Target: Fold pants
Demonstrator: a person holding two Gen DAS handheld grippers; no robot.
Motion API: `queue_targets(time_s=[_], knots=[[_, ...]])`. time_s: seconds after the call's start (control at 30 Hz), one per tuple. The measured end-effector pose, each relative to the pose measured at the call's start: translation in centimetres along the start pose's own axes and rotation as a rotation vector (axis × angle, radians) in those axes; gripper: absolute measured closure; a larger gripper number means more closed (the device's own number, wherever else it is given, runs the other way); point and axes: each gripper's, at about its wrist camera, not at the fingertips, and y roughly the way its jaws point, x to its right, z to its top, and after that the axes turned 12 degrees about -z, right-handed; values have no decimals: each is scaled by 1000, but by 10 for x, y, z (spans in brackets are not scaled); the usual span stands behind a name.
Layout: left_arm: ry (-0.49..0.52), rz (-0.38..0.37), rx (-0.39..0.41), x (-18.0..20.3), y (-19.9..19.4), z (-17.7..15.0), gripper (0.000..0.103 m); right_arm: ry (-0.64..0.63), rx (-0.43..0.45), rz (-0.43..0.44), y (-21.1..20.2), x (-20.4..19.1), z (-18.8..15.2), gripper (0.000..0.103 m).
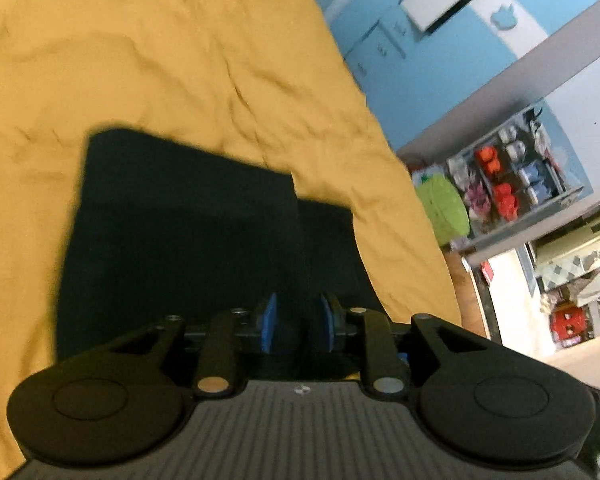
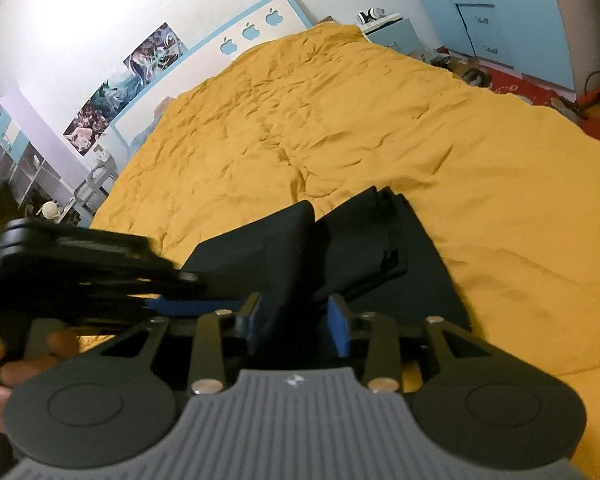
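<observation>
The black pants (image 1: 188,232) lie partly folded on the yellow bedspread (image 1: 140,60). My left gripper (image 1: 298,324) has its blue pads closed on a fold of the black cloth. In the right wrist view the pants (image 2: 364,252) are lifted at the near end, with a raised fold in front of me. My right gripper (image 2: 296,328) is shut on that black cloth between its blue pads. The left gripper also shows at the left of the right wrist view (image 2: 100,280), held by a hand and close beside my right one.
The yellow bedspread (image 2: 340,120) covers a wide bed. A blue-and-white headboard (image 2: 252,32) and posters stand at the far side. Blue cabinets (image 2: 500,20) and a red floor mat (image 2: 520,84) lie to the right. A shelf of toys (image 1: 508,176) stands beyond the bed's edge.
</observation>
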Motion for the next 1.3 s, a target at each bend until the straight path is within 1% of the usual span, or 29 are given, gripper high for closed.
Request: queue_targets(time_s=[0.2, 0.3, 0.33, 0.37, 0.4, 0.43, 0.53, 0.63, 0.7, 0.73, 0.8, 0.87, 0.93, 1.0, 1.03, 1.1, 1.17, 1.23, 1.3], knots=[[122, 159, 103, -9, -54, -13, 76, 76, -76, 45, 21, -6, -1, 70], [137, 183, 118, -19, -73, -23, 74, 106, -126, 32, 34, -9, -4, 70], [126, 193, 121, -24, -78, -27, 74, 125, -146, 39, 38, -9, -5, 79], [114, 200, 122, -30, -81, -30, 74, 136, -155, 46, 40, -9, -6, 94], [90, 209, 124, -38, -85, -34, 74, 139, -155, 46, 40, -11, -5, 95], [70, 214, 125, -44, -87, -37, 74, 128, -147, 44, 39, -13, -3, 98], [10, 215, 133, -62, -95, -41, 74, 56, -105, 59, 27, -29, 12, 99], [1, 209, 146, -69, -101, -43, 74, -1, -51, 116, 6, -44, 42, 100], [8, 190, 154, -67, -102, -43, 74, -8, -16, 160, -13, -47, 63, 100], [15, 181, 158, -65, -102, -43, 74, -13, 0, 168, -21, -47, 71, 100], [33, 166, 160, -62, -99, -43, 74, -20, 40, 161, -38, -40, 84, 100], [50, 154, 151, -59, -94, -45, 74, -7, 36, 122, -44, -20, 87, 100], [55, 149, 140, -59, -88, -45, 74, 41, -45, 45, -28, 10, 76, 100], [53, 150, 121, -60, -80, -46, 74, 89, -148, -32, -5, 39, 56, 100], [51, 155, 110, -60, -76, -46, 74, 107, -179, -56, 3, 48, 47, 100], [52, 159, 97, -61, -71, -47, 74, 166, -216, -59, 14, 64, 32, 100], [56, 163, 84, -61, -68, -48, 74, 203, -210, -37, 14, 69, 28, 98], [58, 164, 70, -60, -65, -50, 74, 207, -200, -22, 13, 69, 30, 93], [60, 147, 60, -61, -60, -50, 74, 208, -198, -16, 6, 69, 29, 88]])
